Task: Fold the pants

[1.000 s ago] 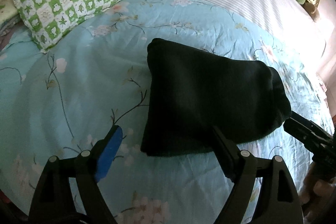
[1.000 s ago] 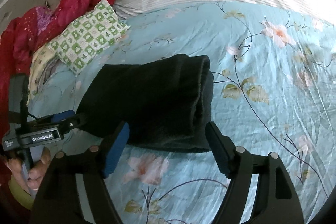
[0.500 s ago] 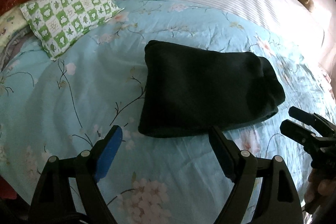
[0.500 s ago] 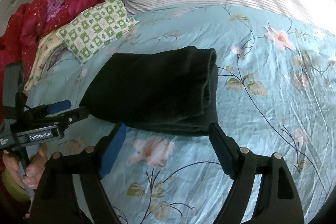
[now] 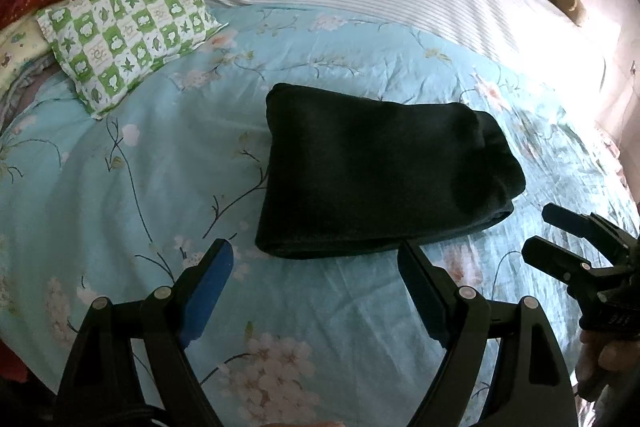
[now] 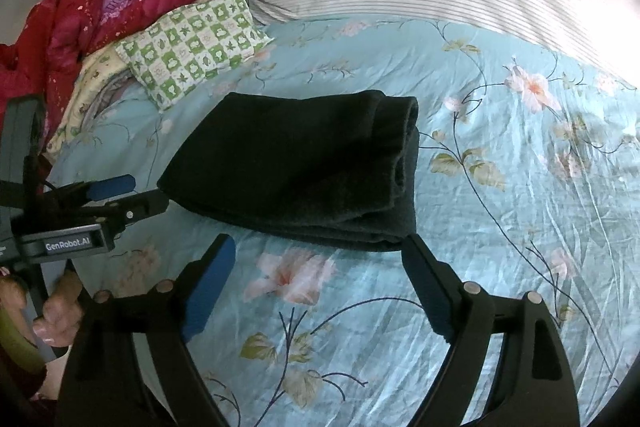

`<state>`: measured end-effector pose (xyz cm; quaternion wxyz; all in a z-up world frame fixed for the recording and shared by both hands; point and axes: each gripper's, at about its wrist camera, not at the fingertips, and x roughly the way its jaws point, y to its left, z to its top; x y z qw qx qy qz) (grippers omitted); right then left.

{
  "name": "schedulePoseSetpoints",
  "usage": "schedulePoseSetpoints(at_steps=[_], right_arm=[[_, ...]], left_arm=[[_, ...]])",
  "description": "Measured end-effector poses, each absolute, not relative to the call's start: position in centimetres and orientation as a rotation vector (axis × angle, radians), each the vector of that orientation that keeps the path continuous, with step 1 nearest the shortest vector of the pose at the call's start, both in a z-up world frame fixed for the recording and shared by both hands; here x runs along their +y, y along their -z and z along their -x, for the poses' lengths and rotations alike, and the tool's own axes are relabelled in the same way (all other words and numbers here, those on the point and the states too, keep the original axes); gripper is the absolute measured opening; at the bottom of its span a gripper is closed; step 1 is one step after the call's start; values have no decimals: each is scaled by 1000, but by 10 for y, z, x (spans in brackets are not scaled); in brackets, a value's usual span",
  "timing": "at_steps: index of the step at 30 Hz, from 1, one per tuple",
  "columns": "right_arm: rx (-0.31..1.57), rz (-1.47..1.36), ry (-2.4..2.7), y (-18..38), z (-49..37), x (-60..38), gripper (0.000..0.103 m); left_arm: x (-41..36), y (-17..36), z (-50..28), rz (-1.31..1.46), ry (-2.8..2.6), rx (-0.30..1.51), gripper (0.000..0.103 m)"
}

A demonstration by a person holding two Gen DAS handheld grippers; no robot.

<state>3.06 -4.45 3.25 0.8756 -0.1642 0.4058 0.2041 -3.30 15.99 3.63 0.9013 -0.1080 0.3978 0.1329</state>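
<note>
Black folded pants (image 5: 376, 179) x1, 2 grippers, left (image 5: 316, 269) & right (image 6: 320, 265) fingers spread, empty, 1 green pillow (image 5: 128, 31)

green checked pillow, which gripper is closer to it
Left. The left gripper sits by the pants' edge on the green checked pillow's side; the right gripper is off their opposite end, farther away.

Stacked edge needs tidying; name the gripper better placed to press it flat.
Right. The right gripper hangs open just short of the black pants, beside their layered end; the left gripper faces the smooth folded side.
</note>
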Motion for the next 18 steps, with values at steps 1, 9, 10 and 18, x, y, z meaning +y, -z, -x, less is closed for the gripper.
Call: schedulePoseSetpoints(at_steps=[1,9,10,18], right_arm=[[847,346,-424,-32,-30,-44,86],[848,361,-430,-28,-26,-40,87],[847,361,-429,-28,-25,-40,87],[854,361,-412,-20,-28,-41,87]], left_arm=[[160,-36,33,220,-275,821,85],[152,-33,34,178,-281,813,86],[151,-33,34,175,-282,813,86],[142,-23,33,132,-301,818,86]])
